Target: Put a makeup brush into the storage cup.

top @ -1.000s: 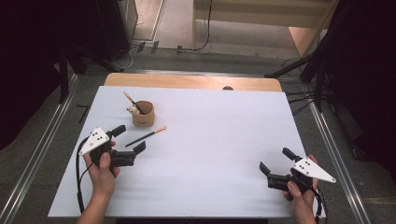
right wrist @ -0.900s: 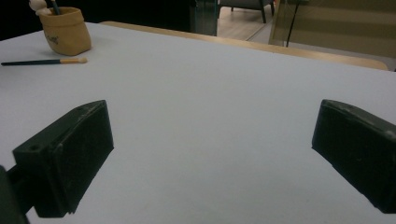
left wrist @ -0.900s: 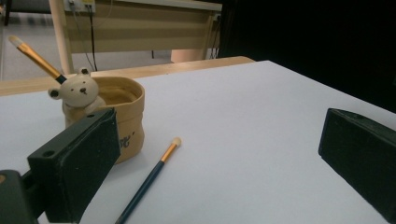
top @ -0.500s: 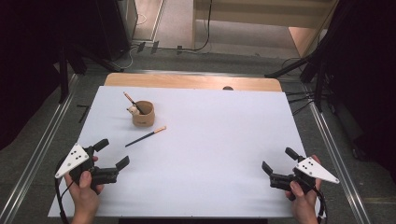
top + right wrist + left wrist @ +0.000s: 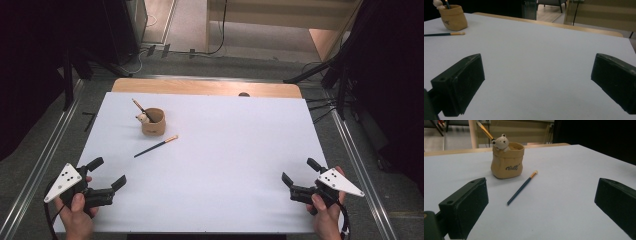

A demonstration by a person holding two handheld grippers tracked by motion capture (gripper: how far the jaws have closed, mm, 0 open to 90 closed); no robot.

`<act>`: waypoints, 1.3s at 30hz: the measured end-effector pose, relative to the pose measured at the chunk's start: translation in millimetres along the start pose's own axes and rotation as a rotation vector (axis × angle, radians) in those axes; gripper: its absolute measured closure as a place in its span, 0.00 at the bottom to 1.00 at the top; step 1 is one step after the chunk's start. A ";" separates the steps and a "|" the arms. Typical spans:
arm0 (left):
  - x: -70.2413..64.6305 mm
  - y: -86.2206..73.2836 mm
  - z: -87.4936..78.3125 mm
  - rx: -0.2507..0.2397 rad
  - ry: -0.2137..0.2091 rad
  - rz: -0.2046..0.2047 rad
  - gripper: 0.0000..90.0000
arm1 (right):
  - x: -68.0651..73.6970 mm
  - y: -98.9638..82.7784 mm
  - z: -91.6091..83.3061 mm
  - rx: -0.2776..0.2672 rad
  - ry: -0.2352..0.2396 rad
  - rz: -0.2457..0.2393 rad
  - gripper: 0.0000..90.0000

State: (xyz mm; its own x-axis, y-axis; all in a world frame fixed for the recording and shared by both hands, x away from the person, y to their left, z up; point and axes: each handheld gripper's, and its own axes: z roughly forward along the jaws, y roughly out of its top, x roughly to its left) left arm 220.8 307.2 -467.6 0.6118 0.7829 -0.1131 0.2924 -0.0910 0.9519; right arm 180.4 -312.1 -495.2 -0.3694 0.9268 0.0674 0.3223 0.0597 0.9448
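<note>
A tan bag-shaped holder (image 5: 153, 122) (image 5: 507, 161) (image 5: 453, 17) with a small bear figure on its rim stands on the white table top, one brush upright inside it. A dark-handled brush (image 5: 155, 146) (image 5: 521, 187) (image 5: 444, 34) lies flat just in front of the holder. My left gripper (image 5: 107, 173) (image 5: 541, 205) is open and empty at the near left corner, well short of the loose brush. My right gripper (image 5: 301, 171) (image 5: 537, 82) is open and empty at the near right corner, far from both.
The white table top (image 5: 240, 150) has a wooden strip (image 5: 205, 87) along its far edge. Metal rails (image 5: 47, 150) run along both sides of the table. Dark stands and cables sit on the floor beyond.
My left gripper has drawn back from beside the loose brush toward the near left corner. The right gripper has barely shifted.
</note>
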 end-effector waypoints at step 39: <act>11.5 61.9 83.8 0.217 -0.152 0.083 0.00 | 1.8 -0.9 1.8 0.009 0.009 -0.005 0.00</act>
State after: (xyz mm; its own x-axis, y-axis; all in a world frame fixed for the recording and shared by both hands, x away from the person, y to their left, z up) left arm 307.5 259.0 -433.8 0.7388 0.6672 -0.0947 0.3776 -0.2935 0.8782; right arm 181.0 -309.8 -496.5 -0.3786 0.9232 0.0656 0.3278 0.0675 0.9423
